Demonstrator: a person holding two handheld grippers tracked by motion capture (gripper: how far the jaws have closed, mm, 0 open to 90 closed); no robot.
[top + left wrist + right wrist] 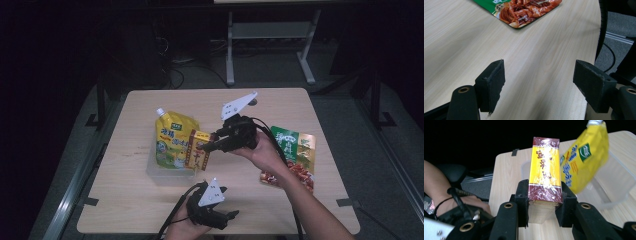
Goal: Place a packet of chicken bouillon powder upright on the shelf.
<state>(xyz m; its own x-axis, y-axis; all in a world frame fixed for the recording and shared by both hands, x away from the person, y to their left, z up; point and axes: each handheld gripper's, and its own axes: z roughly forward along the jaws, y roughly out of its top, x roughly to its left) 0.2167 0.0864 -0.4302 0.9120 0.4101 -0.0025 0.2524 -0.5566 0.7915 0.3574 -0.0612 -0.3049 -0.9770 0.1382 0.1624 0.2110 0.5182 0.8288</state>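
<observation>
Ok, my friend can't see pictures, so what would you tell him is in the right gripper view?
The right gripper has its two black jaws clamped on a red and yellow box, held above the wooden table. Just beyond it, a yellow spouted pouch stands in a clear plastic tub.

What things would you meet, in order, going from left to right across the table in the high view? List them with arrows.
yellow spout pouch → red-and-yellow box → right gripper → green-and-red snack packet
</observation>
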